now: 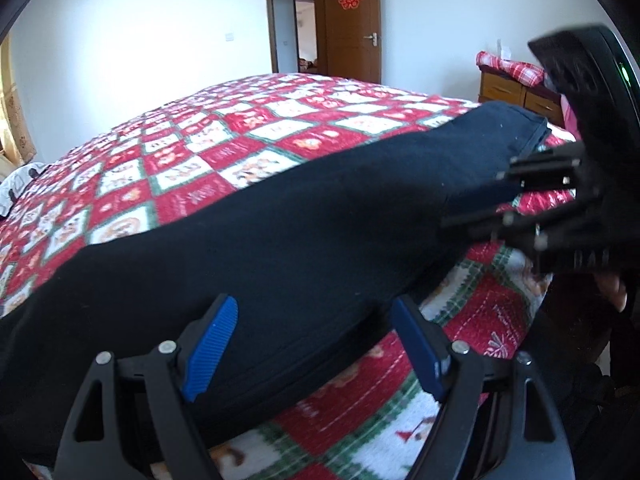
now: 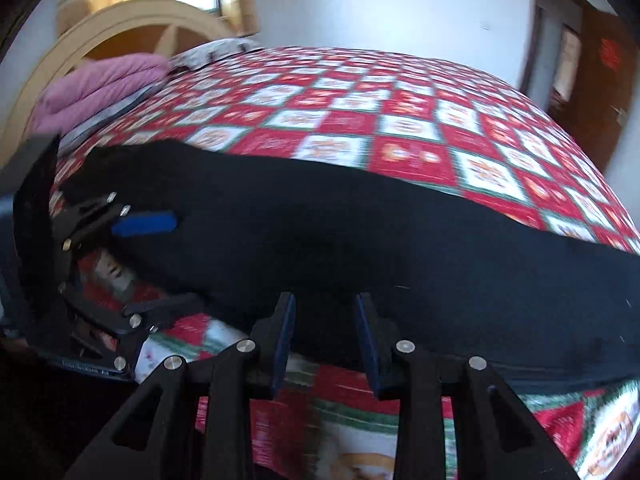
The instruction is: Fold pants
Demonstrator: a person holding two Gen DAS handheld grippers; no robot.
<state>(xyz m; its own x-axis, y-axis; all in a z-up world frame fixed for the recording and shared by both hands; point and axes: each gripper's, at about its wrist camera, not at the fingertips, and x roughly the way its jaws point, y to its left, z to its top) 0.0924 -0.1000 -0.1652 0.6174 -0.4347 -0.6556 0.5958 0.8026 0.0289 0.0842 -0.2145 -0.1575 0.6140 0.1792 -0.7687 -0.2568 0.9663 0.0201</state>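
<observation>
Black pants [image 1: 300, 220] lie stretched out lengthwise along the near side of a bed with a red and white patchwork blanket [image 1: 280, 120]. My left gripper [image 1: 314, 308] is open wide, its blue pads straddling the pants' near edge without touching it. My right gripper [image 2: 325, 304] stands partly open over the near edge of the pants [image 2: 360, 240], and its pads do not press the cloth. In the left wrist view the right gripper [image 1: 492, 198] appears blurred at the pants' right end. The left gripper [image 2: 186, 260] shows at the left in the right wrist view.
A folded pink quilt [image 2: 100, 80] lies by the arched headboard [image 2: 120, 28]. A brown door [image 1: 352, 20] stands open beyond the bed. A wooden dresser [image 1: 516, 92] with red plaid cloth on top is at the right. The blanket [image 2: 400, 120] stretches beyond the pants.
</observation>
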